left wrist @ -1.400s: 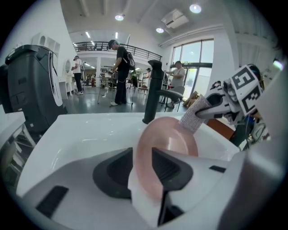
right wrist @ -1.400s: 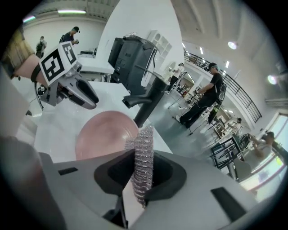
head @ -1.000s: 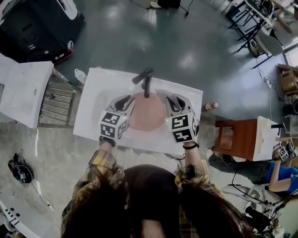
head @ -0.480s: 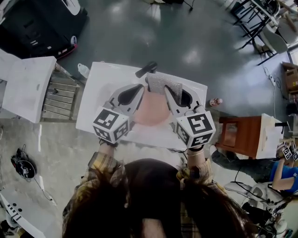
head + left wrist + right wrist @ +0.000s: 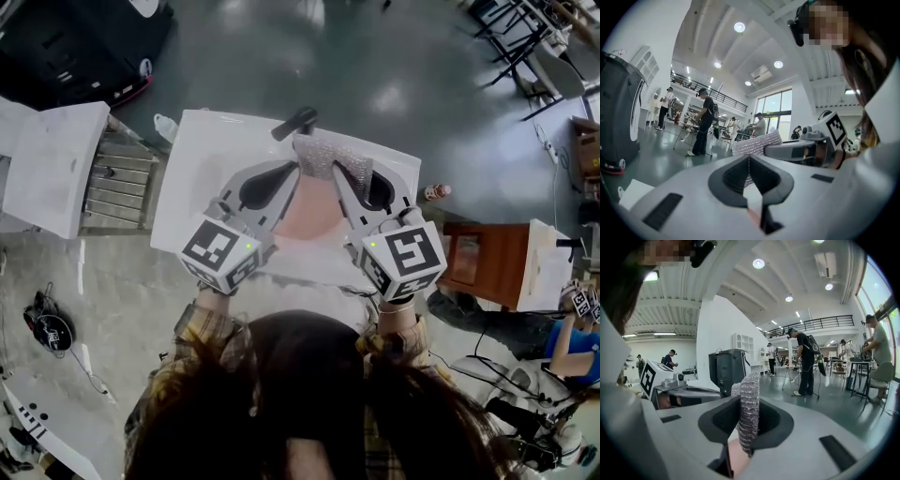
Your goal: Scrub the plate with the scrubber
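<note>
A pink plate (image 5: 309, 214) hangs tilted above the white basin (image 5: 202, 159), between my two grippers. My left gripper (image 5: 296, 171) has just been closing and is now shut on the plate's rim, which shows as a thin pale edge (image 5: 757, 206) between its jaws (image 5: 749, 157). My right gripper (image 5: 336, 171) is shut on the silver mesh scrubber (image 5: 328, 155), a ribbed pad standing upright between its jaws (image 5: 749, 399). The scrubber (image 5: 747, 413) sits just above the plate's pink face (image 5: 738, 458). Both grippers point roughly level, tips close together.
A dark faucet (image 5: 295, 122) stands at the basin's far edge. A slatted grey rack (image 5: 117, 197) and a white cabinet (image 5: 47, 169) are to the left. To the right are a small bottle (image 5: 433, 192), a brown stand (image 5: 478, 262) and a seated person (image 5: 572, 347).
Both grippers have risen out of the basin. The plate came up with the left gripper, whose jaws closed; the scrubber came up in the right one.
</note>
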A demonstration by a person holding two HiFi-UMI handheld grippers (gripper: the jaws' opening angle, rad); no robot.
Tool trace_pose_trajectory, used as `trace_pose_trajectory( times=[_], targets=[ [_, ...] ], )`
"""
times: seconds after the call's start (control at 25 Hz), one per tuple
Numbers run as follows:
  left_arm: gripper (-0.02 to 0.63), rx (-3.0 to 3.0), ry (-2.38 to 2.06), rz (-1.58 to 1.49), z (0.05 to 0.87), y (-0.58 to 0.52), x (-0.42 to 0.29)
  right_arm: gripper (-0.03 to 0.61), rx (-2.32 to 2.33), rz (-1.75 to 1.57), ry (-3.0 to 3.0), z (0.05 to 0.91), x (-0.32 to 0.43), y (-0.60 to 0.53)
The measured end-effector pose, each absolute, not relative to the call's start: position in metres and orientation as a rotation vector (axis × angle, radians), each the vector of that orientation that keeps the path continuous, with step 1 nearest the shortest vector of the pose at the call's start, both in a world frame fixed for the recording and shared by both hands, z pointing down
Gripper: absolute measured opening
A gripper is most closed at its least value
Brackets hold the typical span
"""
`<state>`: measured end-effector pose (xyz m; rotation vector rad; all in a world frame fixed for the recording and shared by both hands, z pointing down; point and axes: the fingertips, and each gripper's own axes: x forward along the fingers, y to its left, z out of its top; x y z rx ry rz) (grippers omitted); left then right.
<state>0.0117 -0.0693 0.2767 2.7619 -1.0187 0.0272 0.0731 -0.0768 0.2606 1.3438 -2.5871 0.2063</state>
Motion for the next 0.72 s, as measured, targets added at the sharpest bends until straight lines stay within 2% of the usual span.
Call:
trace_pose_trajectory(
  times=[0.72],
  targets=[
    [0.018, 2.82, -1.002, 0.039, 0.266, -0.066, 0.023, 0.083, 1.345, 0.186, -2.606, 0.252, 0.08, -0.072]
  ],
)
